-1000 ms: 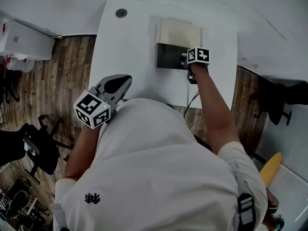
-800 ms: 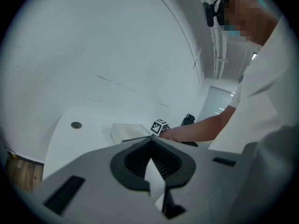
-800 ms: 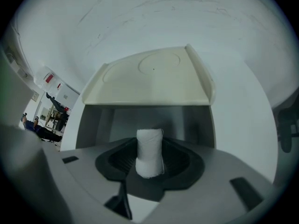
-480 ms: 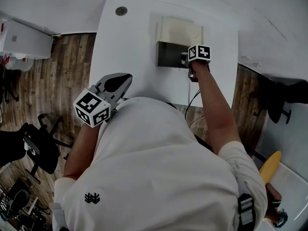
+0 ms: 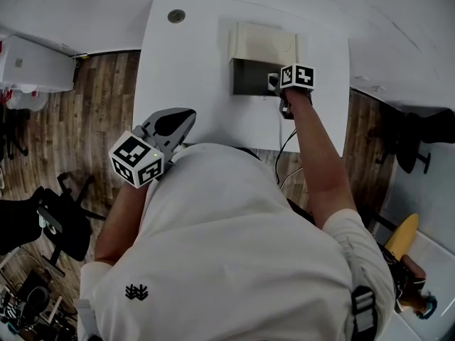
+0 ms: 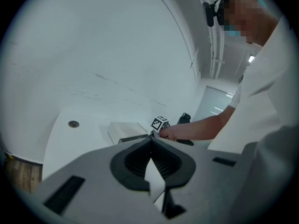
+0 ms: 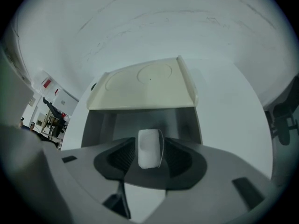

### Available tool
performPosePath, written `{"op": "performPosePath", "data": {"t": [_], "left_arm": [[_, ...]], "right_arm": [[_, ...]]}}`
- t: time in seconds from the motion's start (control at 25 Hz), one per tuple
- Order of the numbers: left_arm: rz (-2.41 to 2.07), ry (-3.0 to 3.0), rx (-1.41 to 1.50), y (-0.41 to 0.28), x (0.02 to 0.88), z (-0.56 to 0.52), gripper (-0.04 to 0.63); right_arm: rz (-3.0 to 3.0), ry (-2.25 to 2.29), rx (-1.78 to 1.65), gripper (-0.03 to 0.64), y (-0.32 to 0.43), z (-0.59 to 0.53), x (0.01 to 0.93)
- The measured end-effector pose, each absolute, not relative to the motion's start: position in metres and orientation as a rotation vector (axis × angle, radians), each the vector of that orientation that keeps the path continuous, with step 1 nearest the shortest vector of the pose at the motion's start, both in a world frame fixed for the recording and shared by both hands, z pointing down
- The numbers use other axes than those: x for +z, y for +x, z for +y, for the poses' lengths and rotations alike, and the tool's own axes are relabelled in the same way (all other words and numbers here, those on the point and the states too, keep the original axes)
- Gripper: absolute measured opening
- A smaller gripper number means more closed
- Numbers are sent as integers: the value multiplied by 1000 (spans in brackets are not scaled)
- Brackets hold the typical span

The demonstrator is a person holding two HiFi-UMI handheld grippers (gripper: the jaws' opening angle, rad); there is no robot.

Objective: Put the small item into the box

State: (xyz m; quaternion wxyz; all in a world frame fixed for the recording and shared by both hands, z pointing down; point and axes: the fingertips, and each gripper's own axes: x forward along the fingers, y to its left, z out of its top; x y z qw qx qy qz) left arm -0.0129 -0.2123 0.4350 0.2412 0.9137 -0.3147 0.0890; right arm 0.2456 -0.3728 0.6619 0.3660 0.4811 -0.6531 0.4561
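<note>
The white table (image 5: 192, 69) fills the upper middle of the head view, with wood floor (image 5: 106, 98) past its left edge and again past its right edge. The box (image 5: 249, 82) stands right of the table's centre. Its cream lid (image 5: 263, 42) is thrown back toward the far edge and its dark inside faces up. Left of the box there is a wide bare stretch reaching to a round grommet hole (image 5: 176, 16) near the upper left corner. Right of the box only a narrower strip of tabletop runs to the edge. The near edge lies close below the box, and a dark cable (image 5: 284, 148) hangs from it. The right gripper (image 5: 273, 84) sits at the box's near right corner, pointing into the opening. The right hand (image 5: 293, 99) is behind it, and the bare forearm runs straight down the frame to the shoulder. In the right gripper view its jaws stand wide apart with the small item (image 7: 149, 148), a white rounded block, upright between them. There is a gap to the pad on each side. The item lies over the box's grey inside by the near wall, though whether it rests on the bottom cannot be told. The left gripper (image 5: 188, 114) is held back at the table's lower left edge, well apart from the box, with the elbow bent close to the body. Its jaws are together at the tips, with nothing between them.
</note>
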Motion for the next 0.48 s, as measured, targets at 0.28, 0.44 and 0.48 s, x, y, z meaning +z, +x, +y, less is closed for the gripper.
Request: {"op": "performPosePath", "data": {"t": [0.28, 0.44, 0.48], "left_arm": [[-801, 2527, 256, -19, 434, -205, 6], [-761, 2552, 258, -25, 433, -197, 6], [-751, 2556, 258, -26, 432, -196, 6]], "right_arm": [[-1743, 1310, 1155, 198, 242, -363, 633], [-1791, 1362, 1135, 175, 237, -346, 614], [-1805, 1377, 1128, 160, 236, -342, 609]]}}
